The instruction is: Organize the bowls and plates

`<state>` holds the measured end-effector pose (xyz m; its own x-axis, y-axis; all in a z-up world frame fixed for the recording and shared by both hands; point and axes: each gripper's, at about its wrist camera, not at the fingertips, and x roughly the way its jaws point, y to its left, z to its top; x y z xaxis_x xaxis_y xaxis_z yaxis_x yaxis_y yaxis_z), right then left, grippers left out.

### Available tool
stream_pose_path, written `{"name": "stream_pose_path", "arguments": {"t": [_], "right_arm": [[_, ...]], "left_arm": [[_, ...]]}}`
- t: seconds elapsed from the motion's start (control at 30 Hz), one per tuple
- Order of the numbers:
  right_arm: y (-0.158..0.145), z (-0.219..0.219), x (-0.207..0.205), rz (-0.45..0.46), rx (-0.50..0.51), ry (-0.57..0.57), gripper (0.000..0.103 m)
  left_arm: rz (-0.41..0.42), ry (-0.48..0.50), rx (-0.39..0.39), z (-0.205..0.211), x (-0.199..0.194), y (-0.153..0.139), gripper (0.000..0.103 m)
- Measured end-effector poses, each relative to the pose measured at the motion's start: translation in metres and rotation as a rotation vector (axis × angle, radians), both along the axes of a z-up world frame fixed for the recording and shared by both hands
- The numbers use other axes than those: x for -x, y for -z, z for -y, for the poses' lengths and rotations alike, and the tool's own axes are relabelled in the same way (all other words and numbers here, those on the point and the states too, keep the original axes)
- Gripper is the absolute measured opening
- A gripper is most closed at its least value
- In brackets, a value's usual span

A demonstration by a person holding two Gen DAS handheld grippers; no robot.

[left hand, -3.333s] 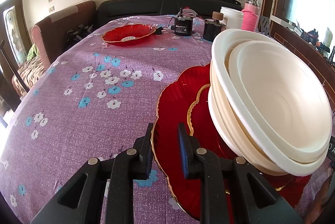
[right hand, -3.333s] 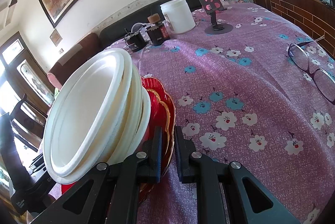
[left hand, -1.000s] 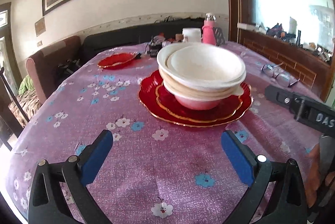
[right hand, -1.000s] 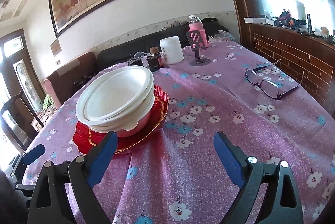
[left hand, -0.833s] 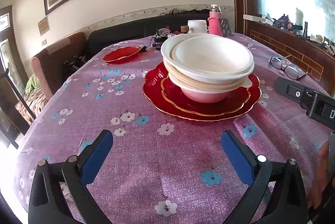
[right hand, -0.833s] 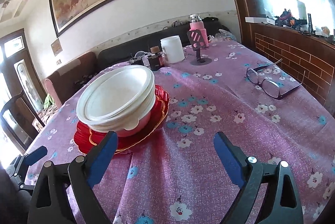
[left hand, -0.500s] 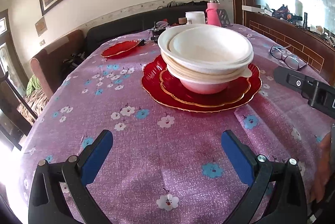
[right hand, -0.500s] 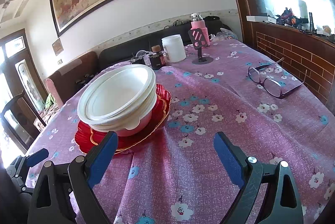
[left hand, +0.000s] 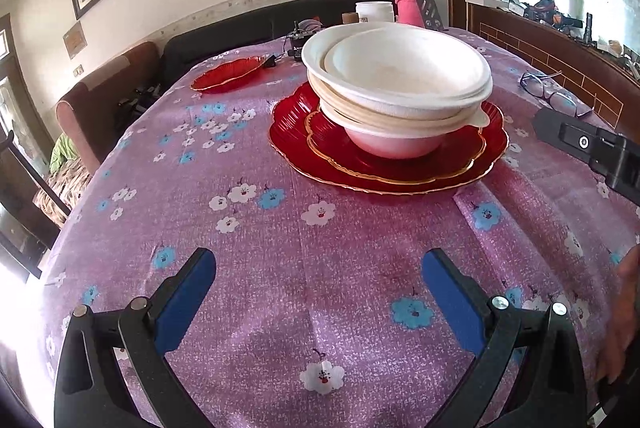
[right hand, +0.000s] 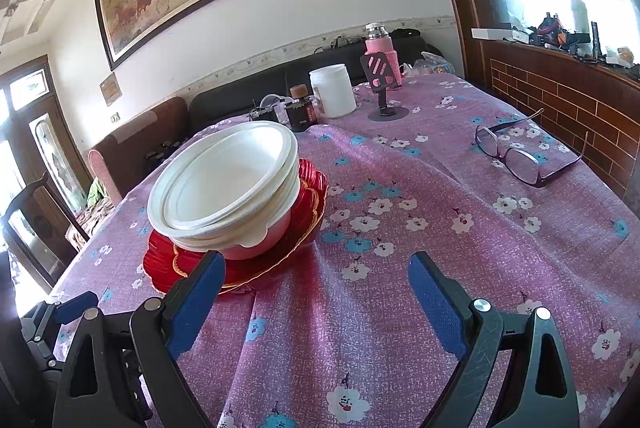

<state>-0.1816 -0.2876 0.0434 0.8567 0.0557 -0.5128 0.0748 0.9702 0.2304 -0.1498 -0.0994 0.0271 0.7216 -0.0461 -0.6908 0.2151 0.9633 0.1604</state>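
A stack of white bowls (left hand: 400, 87) sits on stacked red gold-rimmed plates (left hand: 296, 131) in the middle of the purple flowered table; the same stack of bowls (right hand: 228, 183) and plates (right hand: 308, 211) shows in the right wrist view. Another red plate (left hand: 228, 75) lies alone at the far left. My left gripper (left hand: 318, 292) is open and empty, well short of the stack. My right gripper (right hand: 316, 292) is open and empty, to the right of the stack and nearer than it. Part of the right gripper (left hand: 592, 151) shows at the left view's right edge.
At the table's far end stand a white jar (right hand: 334, 91), a pink flask (right hand: 380, 47), a phone stand (right hand: 384, 79) and dark jars (right hand: 300, 111). Glasses (right hand: 520, 151) lie at the right. A sofa and chairs ring the table.
Both grippers, earlier shut on the red plate's rim, have let go, opened wide and drawn back. The stack now rests level on the table.
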Motion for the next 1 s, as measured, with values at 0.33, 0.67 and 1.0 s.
{"name": "stream_pose_path", "arguments": {"t": [0.33, 0.67, 1.0], "right_arm": [[0.0021, -0.0005, -0.0016, -0.004, -0.001, -0.003, 0.095], [0.0031, -0.0006, -0.0024, -0.006, -0.001, -0.004, 0.095], [0.0031, -0.0002, -0.0024, -0.008, -0.001, -0.004, 0.095]], "left_arm": [[0.002, -0.003, -0.034, 0.0034, 0.0018, 0.0009, 0.103], [0.006, -0.004, -0.045, 0.0039, 0.0025, 0.0017, 0.103], [0.007, -0.008, -0.053, 0.0051, 0.0025, 0.0015, 0.103]]}}
